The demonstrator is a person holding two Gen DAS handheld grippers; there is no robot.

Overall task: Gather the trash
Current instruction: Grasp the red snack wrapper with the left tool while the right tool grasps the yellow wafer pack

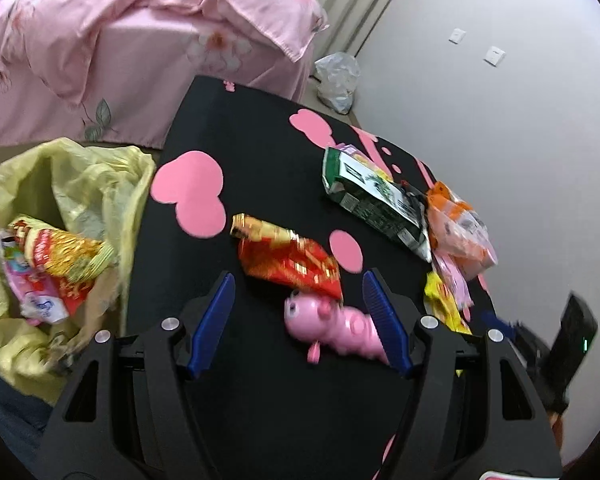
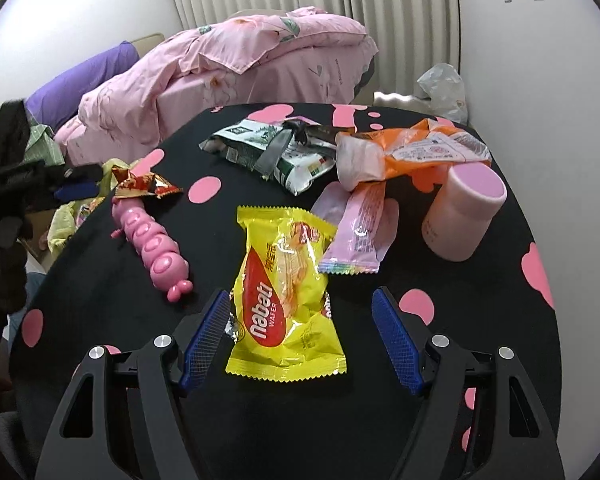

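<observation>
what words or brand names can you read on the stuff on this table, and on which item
"nabati" on the yellow wrapper, white letters on its red oval.
"WAFER" just under it, on the same wrapper.
Print on the green and white bag, orange packet, pink sachet, red and gold wrapper and pink bottle: too small or blurred to read.

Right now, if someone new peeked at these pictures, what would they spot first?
Probably the bright yellow wafer packet lying on the black table with pink spots, right between the open right gripper. Next, the pink caterpillar toy in front of the open left gripper, its head touching a red wrapper. Left of the table, a yellow trash bag already holds wrappers.
</observation>
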